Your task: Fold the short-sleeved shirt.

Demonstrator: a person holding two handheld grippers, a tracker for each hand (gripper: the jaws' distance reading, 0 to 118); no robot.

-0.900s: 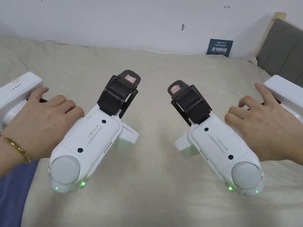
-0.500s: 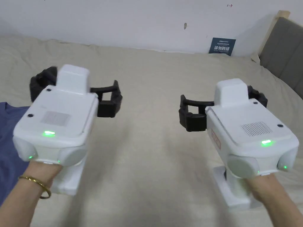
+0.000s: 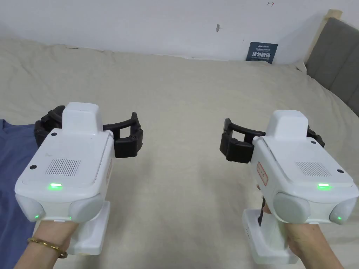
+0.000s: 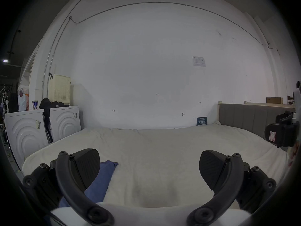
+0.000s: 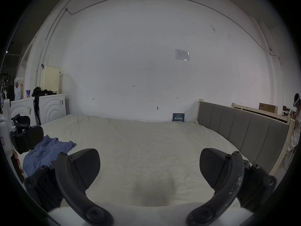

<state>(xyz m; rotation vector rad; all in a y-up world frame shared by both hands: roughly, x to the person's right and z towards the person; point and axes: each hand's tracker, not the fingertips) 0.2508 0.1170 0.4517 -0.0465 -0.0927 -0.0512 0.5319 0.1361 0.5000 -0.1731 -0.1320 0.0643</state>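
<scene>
Blue short-sleeved shirt [image 3: 14, 168] lies crumpled at left edge of beige bed [image 3: 196, 91], unfolded. Left gripper [image 3: 89, 131] held above bed just beside shirt, jaws spread wide, empty. Right gripper [image 3: 271, 138] well apart from shirt, jaws released, empty. Grey headboard [image 3: 334, 56] at right; white wall [image 3: 140, 24] behind.

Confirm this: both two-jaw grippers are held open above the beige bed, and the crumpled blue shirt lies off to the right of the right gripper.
The side is wrong. The crumpled blue shirt lies left of the left gripper, as the head view shows. The rest holds: left gripper and right gripper both stand open above the beige bed.
</scene>
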